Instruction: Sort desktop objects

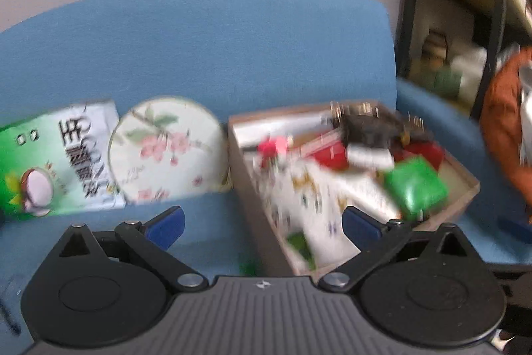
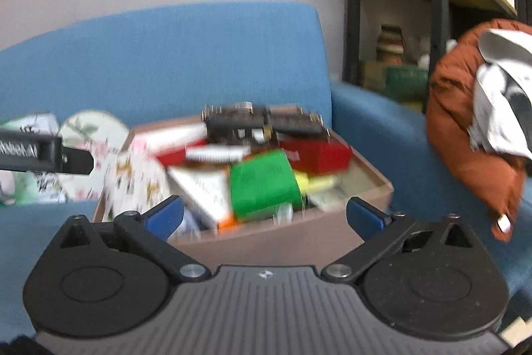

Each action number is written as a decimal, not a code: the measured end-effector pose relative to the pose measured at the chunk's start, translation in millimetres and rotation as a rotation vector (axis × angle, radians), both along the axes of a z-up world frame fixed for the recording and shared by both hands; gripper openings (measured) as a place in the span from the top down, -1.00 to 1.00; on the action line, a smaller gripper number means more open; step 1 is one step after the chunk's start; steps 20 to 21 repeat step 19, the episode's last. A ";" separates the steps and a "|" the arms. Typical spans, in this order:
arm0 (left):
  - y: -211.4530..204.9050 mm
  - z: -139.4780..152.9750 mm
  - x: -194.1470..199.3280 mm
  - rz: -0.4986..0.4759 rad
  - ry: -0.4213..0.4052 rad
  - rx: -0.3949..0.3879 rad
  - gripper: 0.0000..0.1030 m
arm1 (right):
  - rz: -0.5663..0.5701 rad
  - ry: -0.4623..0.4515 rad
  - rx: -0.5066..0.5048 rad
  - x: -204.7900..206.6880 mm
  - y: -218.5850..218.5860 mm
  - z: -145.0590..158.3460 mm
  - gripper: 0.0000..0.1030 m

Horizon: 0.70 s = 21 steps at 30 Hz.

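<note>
A brown cardboard box (image 1: pixel 252 185) full of mixed items sits on a blue sofa seat; it also shows in the right wrist view (image 2: pixel 266 242). Inside lie a green packet (image 1: pixel 415 187) (image 2: pixel 262 185), red boxes (image 2: pixel 319 155), a white patterned pack (image 1: pixel 312 205) and a dark circuit board (image 2: pixel 259 118) at the back. My left gripper (image 1: pixel 262 225) is open and empty, above the box's near left corner. My right gripper (image 2: pixel 264 215) is open and empty, just before the box's front wall. Both views are blurred.
A round floral fan (image 1: pixel 166 148) and a green and white coconut carton (image 1: pixel 50 162) lean on the sofa back (image 1: pixel 212 42) left of the box. An orange jacket (image 2: pixel 465 128) lies on the right. Metal shelves (image 2: pixel 432 22) stand behind. The left gripper's body (image 2: pixel 43 155) shows at left.
</note>
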<state>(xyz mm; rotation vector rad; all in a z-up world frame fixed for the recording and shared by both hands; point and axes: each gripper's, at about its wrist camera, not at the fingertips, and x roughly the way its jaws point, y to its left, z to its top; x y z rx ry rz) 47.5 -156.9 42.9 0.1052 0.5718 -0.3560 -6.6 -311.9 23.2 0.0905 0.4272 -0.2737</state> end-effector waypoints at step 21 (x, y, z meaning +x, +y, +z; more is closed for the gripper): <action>5.7 -9.0 -60.5 -0.026 0.084 -0.064 -1.00 | 0.019 0.129 -0.087 -48.7 14.6 10.5 -0.97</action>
